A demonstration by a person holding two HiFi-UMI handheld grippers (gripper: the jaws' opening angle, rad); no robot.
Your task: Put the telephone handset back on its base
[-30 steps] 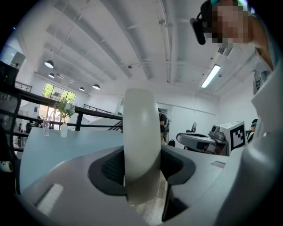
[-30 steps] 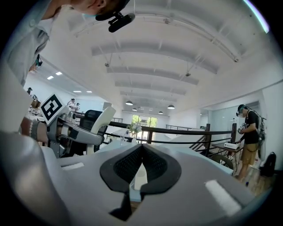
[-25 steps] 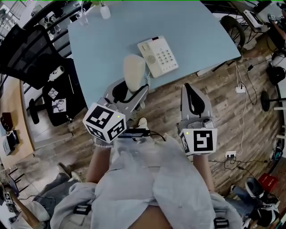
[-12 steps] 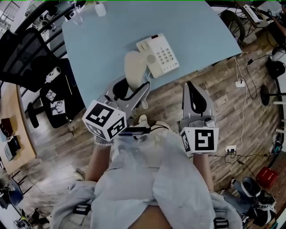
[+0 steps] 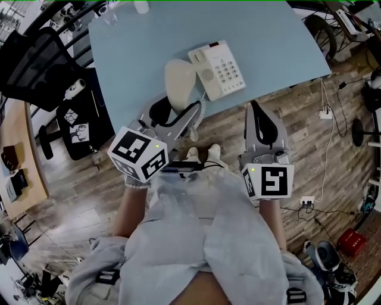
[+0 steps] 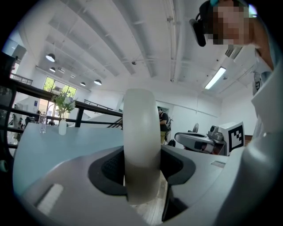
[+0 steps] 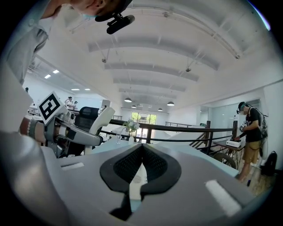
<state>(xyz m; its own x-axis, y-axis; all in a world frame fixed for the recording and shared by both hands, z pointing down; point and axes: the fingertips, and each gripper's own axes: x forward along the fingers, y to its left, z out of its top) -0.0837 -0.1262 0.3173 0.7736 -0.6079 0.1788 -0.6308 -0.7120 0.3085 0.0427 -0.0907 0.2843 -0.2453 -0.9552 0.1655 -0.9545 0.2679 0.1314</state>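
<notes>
Left gripper view, handset (image 6: 141, 128) clamped in left claw (image 6: 141, 165), right claw (image 7: 140, 146) closed, empty

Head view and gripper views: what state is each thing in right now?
left gripper: shut on the handset.
right gripper: shut, holding nothing.
handset: off its base, clamped in the left gripper.
telephone base: flat on the table, no handset on it.

- The pale blue surface (image 5: 149, 53) stretches ahead of both hand-held grippers.
- A white telephone base (image 5: 219, 68) lies on it, ahead of and between the left hand-held gripper (image 5: 175, 110) and the right hand-held gripper (image 5: 257, 110).
- A small white vase (image 5: 141, 6) and a clear glass (image 5: 110, 16) stand at its far edge, well beyond the left one.
</notes>
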